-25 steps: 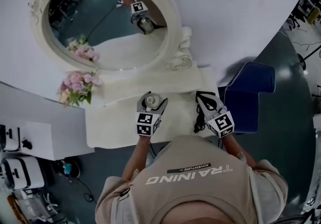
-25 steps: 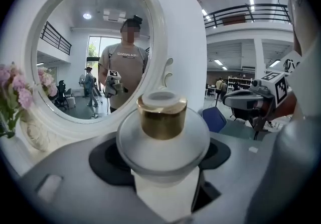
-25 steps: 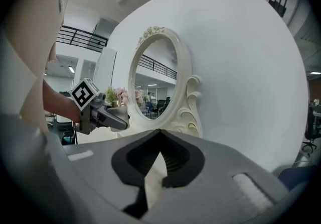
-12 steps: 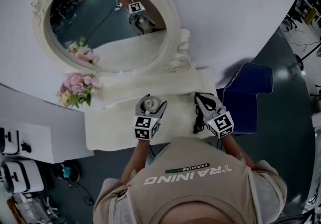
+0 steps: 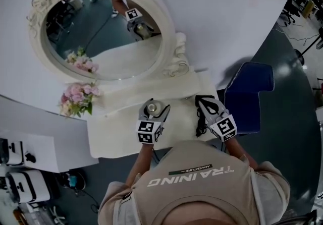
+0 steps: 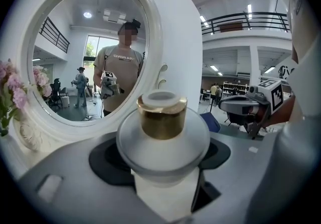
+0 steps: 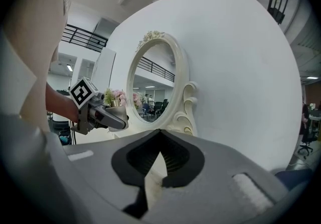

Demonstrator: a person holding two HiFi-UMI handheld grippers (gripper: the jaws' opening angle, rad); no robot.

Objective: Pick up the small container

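Observation:
The small container (image 6: 161, 117) is a pale round jar with a gold collar and a white cap. It sits upright between the jaws of my left gripper (image 6: 161, 155), whose dark pads press on its sides. From the head view the container (image 5: 153, 108) and left gripper (image 5: 154, 110) are over the middle of the white dressing table (image 5: 116, 135). My right gripper (image 5: 204, 103) hovers to the right of it with its jaws together and nothing in them. In the right gripper view (image 7: 159, 155) the left gripper (image 7: 100, 112) shows at the left.
An oval white-framed mirror (image 5: 101, 32) stands at the back of the table against a white wall. Pink flowers (image 5: 76, 97) stand at the table's back left. A blue chair (image 5: 250, 95) is to the right. White equipment (image 5: 22, 183) sits on the floor at left.
The left gripper keeps its hold on the container and has shifted only slightly. The right gripper stays about where it was.

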